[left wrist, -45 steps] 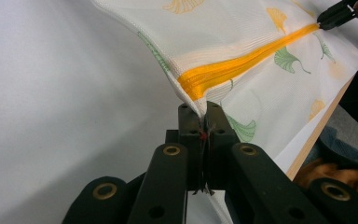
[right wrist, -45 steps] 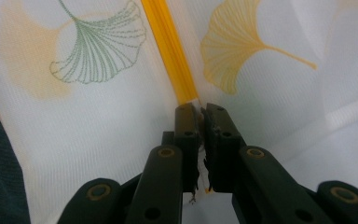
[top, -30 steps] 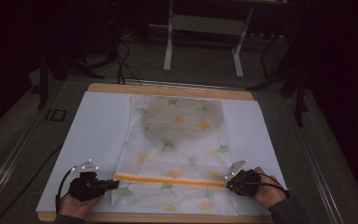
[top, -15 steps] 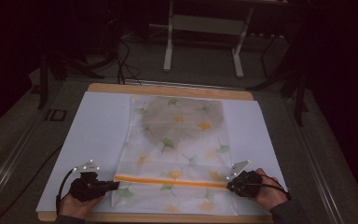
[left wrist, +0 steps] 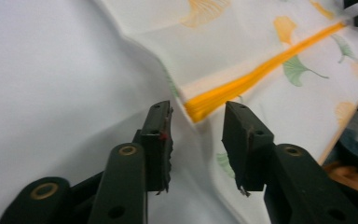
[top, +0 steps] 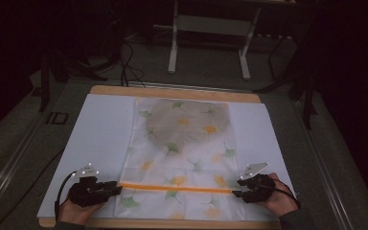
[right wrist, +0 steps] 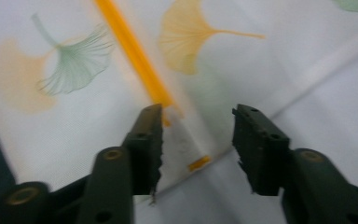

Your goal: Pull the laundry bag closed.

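We have just been opening both sets of fingers, so the left gripper [top: 117, 188] and right gripper [top: 235, 188] stand wide and hold nothing. The leaf-print cloth [top: 182, 143] lies flat mid-desk, its 6 o'clock end folded up to the orange stripe [top: 175, 188]. More folds seem left.
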